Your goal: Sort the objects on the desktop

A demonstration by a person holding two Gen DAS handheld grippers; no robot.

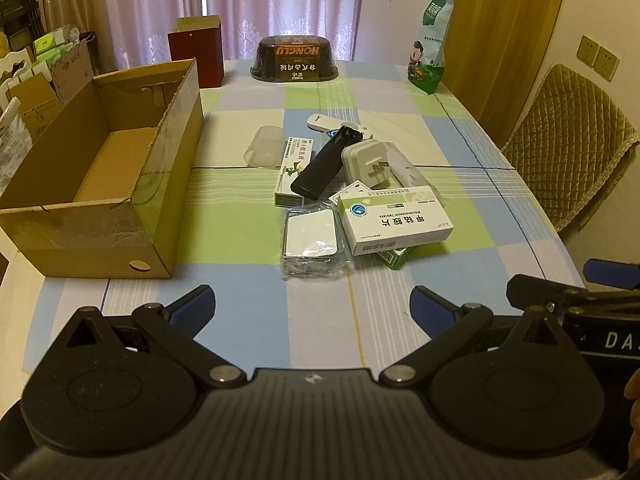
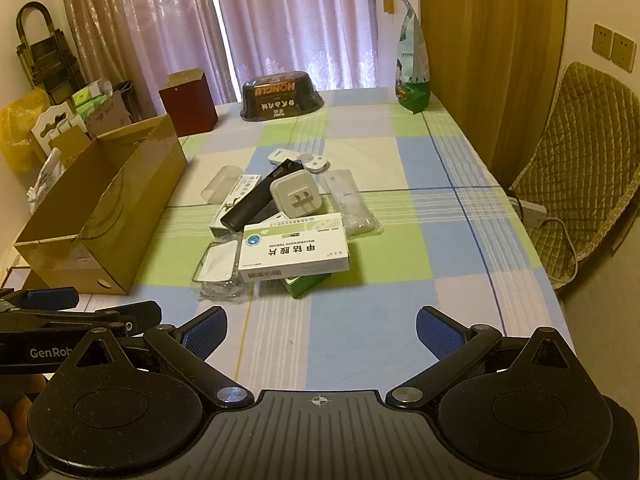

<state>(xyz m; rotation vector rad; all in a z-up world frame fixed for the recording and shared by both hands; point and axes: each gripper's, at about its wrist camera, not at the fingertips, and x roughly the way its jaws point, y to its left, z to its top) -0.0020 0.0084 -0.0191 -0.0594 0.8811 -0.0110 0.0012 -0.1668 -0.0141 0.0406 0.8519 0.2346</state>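
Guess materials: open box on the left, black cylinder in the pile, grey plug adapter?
Open box: brown corrugated cardboard, matte; torn rim and clear tape shine on the side wall.
Black cylinder: looks like matte plastic or coated metal, dull even surface; cannot tell which.
Plug adapter: smooth grey-white moulded plastic with a soft sheen; the prongs look metal.

Ahead of you on the table (image 1: 472,264) sits a heap: the medicine box (image 1: 396,220) lies nearest on the right, over a smaller carton (image 1: 394,258), with a wrapped tin (image 1: 310,240) just left of it. Behind them a plug adapter (image 1: 366,162) leans beside a dark cylinder (image 1: 326,164) resting on a long carton (image 1: 290,172). The open cardboard box (image 1: 100,184) stands well left; a lidded tub (image 1: 294,58) sits at the far edge.
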